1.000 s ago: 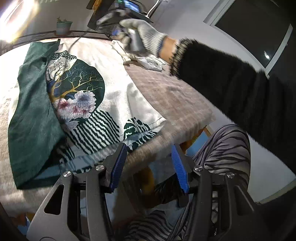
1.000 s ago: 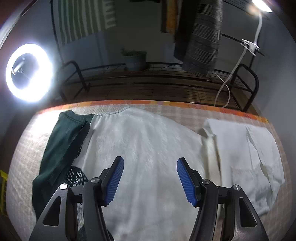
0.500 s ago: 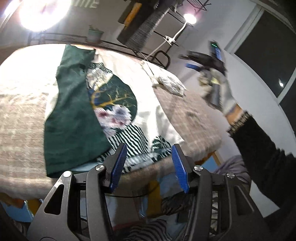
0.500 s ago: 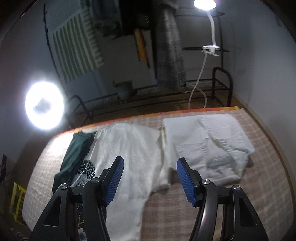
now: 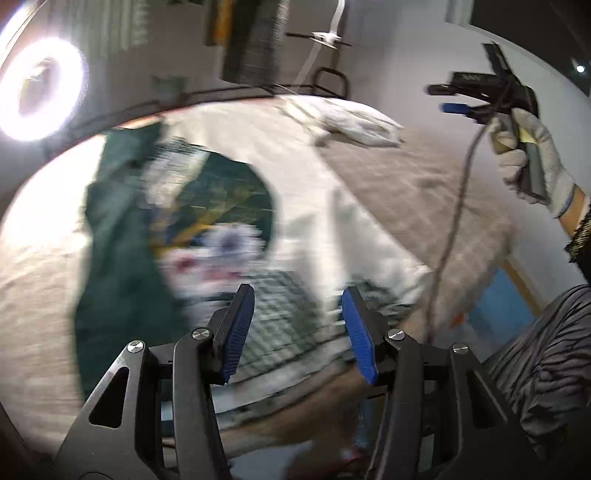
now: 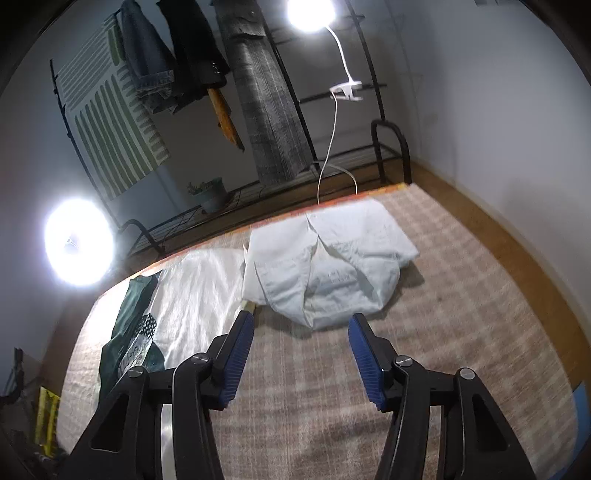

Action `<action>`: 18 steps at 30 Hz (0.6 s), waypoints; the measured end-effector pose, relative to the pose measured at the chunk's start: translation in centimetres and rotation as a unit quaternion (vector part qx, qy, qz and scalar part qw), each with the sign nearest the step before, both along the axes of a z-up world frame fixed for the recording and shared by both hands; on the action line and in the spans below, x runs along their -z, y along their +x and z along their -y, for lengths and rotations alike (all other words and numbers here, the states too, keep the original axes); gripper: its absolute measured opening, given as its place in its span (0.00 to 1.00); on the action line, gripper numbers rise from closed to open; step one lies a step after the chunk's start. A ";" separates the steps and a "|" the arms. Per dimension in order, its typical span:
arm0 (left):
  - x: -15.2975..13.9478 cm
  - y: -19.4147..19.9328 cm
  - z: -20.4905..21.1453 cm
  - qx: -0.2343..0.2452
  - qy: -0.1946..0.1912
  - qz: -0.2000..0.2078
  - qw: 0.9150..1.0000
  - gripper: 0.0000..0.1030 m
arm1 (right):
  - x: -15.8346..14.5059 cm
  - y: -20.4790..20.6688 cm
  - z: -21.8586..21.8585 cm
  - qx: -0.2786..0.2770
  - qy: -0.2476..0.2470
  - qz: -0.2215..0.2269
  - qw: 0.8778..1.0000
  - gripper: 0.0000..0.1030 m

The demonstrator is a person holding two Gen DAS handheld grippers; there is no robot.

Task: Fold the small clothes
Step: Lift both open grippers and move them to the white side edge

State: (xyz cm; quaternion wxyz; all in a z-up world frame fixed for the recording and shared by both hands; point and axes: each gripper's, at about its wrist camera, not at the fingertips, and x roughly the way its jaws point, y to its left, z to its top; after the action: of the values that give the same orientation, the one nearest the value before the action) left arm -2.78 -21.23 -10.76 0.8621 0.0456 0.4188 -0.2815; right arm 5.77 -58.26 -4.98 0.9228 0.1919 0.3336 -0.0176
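A white garment with a dark green panel and a tree-and-flower print [image 5: 229, 206] lies spread on the checked table cloth [image 5: 424, 192]; it also shows in the right wrist view [image 6: 192, 295]. A folded pale garment [image 6: 325, 269] lies at the table's far side, also seen in the left wrist view [image 5: 358, 122]. My left gripper [image 5: 297, 325] is open and empty above the printed garment's near hem. My right gripper [image 6: 301, 350] is open and empty, raised above the bare cloth in front of the folded garment; it shows in the left wrist view [image 5: 454, 99], held in a gloved hand.
A ring light [image 6: 77, 247] shines at the left. A clip lamp [image 6: 310, 11], a metal rack [image 6: 391, 147] with hanging clothes and a potted plant [image 6: 210, 192] stand behind the table. A cable [image 5: 458, 206] hangs from the right gripper. My striped-trousered legs [image 5: 546, 350] are at the table's near edge.
The left gripper has swung up and left to face the printed garment. The right gripper has lifted up and to the right, off the white garment toward the folded one. Both stay open.
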 end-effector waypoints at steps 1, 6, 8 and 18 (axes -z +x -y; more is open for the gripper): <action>0.3 -0.1 1.1 0.013 -0.004 -0.006 1.000 0.50 | 0.3 0.1 0.2 -0.004 0.005 -0.004 1.000 0.53; 1.6 -1.0 6.6 0.072 -0.004 -0.019 0.997 0.50 | 1.6 0.2 0.4 -0.024 0.016 -0.013 0.999 0.52; 2.4 -0.9 8.3 0.081 0.010 -0.024 0.996 0.50 | 1.7 0.3 0.4 -0.030 0.023 -0.012 0.999 0.52; 4.6 0.8 12.5 0.083 0.039 -0.022 0.996 0.44 | 3.4 3.3 -0.6 -0.069 0.080 -0.027 0.994 0.52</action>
State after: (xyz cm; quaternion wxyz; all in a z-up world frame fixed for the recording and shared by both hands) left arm -1.96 -33.72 -15.35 0.8240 0.1074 0.4431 -0.3364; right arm 9.11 -57.66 -8.43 0.8943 0.2408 0.3711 0.0671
